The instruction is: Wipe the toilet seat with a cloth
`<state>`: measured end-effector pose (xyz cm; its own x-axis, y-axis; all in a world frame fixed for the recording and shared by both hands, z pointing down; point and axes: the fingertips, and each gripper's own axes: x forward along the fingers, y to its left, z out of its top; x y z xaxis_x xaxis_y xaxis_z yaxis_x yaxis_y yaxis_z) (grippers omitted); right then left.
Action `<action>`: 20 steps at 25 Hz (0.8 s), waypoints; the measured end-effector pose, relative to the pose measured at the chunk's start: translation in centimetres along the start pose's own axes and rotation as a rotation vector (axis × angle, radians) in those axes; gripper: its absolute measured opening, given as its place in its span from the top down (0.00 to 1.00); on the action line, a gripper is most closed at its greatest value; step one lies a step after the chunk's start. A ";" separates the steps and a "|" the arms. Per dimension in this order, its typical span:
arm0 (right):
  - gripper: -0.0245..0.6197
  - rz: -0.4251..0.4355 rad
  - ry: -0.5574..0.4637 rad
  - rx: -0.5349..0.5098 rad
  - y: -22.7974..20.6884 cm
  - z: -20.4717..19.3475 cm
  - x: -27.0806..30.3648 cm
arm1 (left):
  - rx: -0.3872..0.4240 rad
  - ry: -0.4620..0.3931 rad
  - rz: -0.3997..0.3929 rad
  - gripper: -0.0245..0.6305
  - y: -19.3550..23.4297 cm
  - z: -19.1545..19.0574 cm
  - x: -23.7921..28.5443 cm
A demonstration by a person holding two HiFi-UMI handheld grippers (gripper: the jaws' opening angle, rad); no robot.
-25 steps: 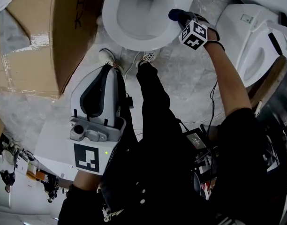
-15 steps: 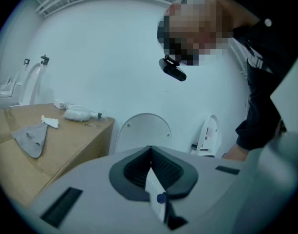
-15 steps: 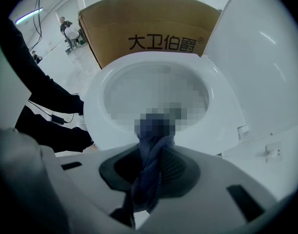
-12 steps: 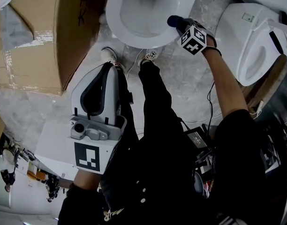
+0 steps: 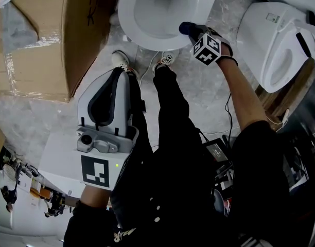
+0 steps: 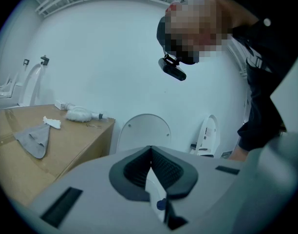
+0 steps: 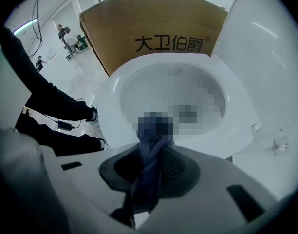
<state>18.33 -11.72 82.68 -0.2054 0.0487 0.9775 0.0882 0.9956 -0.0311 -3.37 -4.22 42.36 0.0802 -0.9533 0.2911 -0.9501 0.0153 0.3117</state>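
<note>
Cloth (image 5: 186, 28) has slid a bit round the seat (image 5: 142, 37) over the last second. It was further back on the right side and now it's come round to the front-right curve. So I reckon the wipe is properly under way, with that right stretch covered and the front and the whole left side still to do.

Right claw (image 5: 192, 32) is clamped tight on the cloth. Its own view shows the dark blue bunch (image 7: 150, 174) squeezed between the jaws, with the tip poking out ahead over the near edge of the seat. It looks to be touching there, though the actual contact spot is hard to make out.

Left claw (image 5: 107, 106) is doing nothing, held back near my body and well apart from the toilet. Its jaws are closed together with nothing in them.
</note>
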 end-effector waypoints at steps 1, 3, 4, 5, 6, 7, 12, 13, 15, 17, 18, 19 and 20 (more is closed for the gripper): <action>0.83 0.004 -0.004 0.012 0.3 0.1 0.0 | 0.000 0.000 0.001 0.95 0.1 0.0 -0.1; 0.83 0.013 -0.013 0.045 0.8 0.4 0.0 | 0.000 -0.003 0.005 0.95 0.2 0.1 -0.2; 0.83 0.018 -0.018 0.059 1.1 0.5 0.0 | 0.000 -0.004 0.006 0.95 0.3 0.1 -0.3; 0.83 0.023 -0.022 0.070 1.4 0.7 0.1 | 0.000 -0.005 0.007 0.95 0.4 0.1 -0.4; 0.83 0.028 -0.025 0.078 1.8 0.8 0.1 | 0.000 -0.005 0.007 0.95 0.4 0.1 -0.5; 0.83 0.031 -0.029 0.085 2.1 0.9 0.1 | 0.000 -0.005 0.007 0.95 0.4 0.0 -0.6; 0.83 0.051 -0.059 0.109 4.0 1.6 0.2 | -0.001 -0.006 0.009 0.95 0.5 0.0 -0.9; 0.83 0.056 -0.063 0.110 4.4 1.7 0.2 | 0.000 -0.007 0.011 0.95 0.7 0.1 -0.9; 0.83 0.065 -0.071 0.103 5.1 2.1 0.3 | -0.001 -0.009 0.016 0.95 0.9 0.1 -1.0; 0.83 0.074 -0.074 0.090 5.8 2.4 0.4 | -0.003 -0.010 0.019 0.95 1.0 0.1 -1.2; 0.83 0.079 -0.075 0.081 6.2 2.6 0.4 | -0.004 -0.009 0.021 0.95 1.1 0.1 -1.3; 0.83 0.083 -0.076 0.073 6.5 2.7 0.5 | -0.006 -0.009 0.022 0.95 1.2 0.0 -1.4; 0.83 0.086 -0.077 0.066 6.8 2.8 0.5 | -0.008 -0.008 0.024 0.95 1.3 0.0 -1.4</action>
<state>16.07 -4.74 82.40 -0.2740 0.1375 0.9518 0.0447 0.9905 -0.1302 -4.71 -2.85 42.39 0.0552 -0.9550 0.2914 -0.9492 0.0405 0.3122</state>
